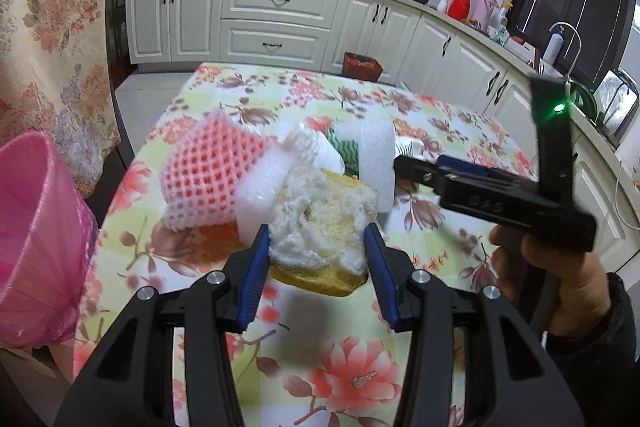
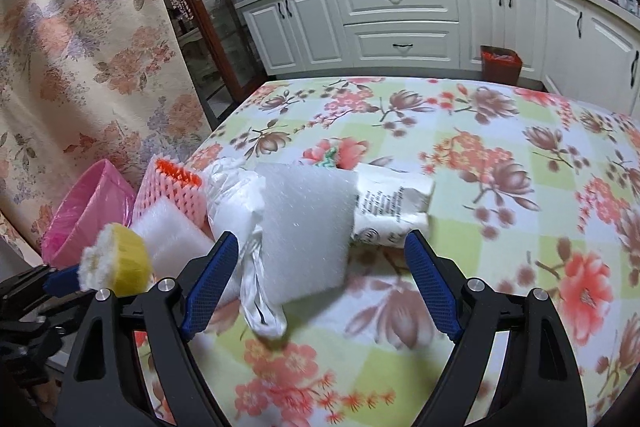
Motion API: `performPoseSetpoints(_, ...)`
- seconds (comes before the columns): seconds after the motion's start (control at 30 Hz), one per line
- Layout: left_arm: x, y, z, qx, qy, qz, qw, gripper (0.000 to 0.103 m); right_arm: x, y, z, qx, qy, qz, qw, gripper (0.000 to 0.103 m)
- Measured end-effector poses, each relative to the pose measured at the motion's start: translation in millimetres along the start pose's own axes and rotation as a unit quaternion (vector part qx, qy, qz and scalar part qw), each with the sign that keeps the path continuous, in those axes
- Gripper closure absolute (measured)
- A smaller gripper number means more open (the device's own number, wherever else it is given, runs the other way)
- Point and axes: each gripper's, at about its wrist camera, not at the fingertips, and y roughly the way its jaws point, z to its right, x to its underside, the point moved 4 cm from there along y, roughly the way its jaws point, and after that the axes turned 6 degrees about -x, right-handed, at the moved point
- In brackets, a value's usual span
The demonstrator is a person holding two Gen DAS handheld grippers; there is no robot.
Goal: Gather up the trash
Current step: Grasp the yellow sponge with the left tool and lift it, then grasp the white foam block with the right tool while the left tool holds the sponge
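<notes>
My left gripper [image 1: 316, 231] is shut on a yellow lump with a fluffy white top [image 1: 320, 227], lifted above the flowered tablecloth [image 1: 352, 367]. In the right wrist view the lump [image 2: 116, 263] hangs at the lower left, beside the pink-lined bin [image 2: 88, 211]. My right gripper [image 2: 322, 237] stands wide open over a white foam sheet [image 2: 308, 227], its pads not touching it. Around the sheet lie a pink foam net [image 2: 168, 195], a white plastic bag [image 2: 236, 203], a second foam piece [image 2: 172, 239] and a printed paper wrapper [image 2: 392, 211].
The pink-lined bin [image 1: 36, 227] stands off the table's left edge, by a flowered curtain [image 1: 48, 27]. A person's hand [image 1: 560, 279] holds the right gripper [image 1: 416, 169]. White kitchen cabinets [image 2: 400, 23] and a dark floor bin [image 2: 500, 65] lie beyond the table.
</notes>
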Motion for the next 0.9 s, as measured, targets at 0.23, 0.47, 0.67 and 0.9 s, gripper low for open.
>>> performPoseSetpoints(0.23,-10,-13,-13,-0.008,-0.010,0.016,0.9998,0.057,0,23,3,-0.010,0.011,-0.020,1.000,0.026)
performPoseSetpoints(0.47,-12,-18,-27,-0.016,-0.021,0.022,0.9994,0.057,2,41,11,-0.025,0.030,-0.036,0.999,0.032)
performPoseSetpoints(0.67,-12,-20,-33,-0.020,-0.025,0.024,0.9992,0.057,5,45,5,-0.026,0.020,-0.045,0.998,0.048)
performPoseSetpoints(0.9,-12,-29,-39,-0.024,-0.032,0.033,0.9986,0.057,4,25,-3,0.001,-0.003,-0.027,1.000,0.048)
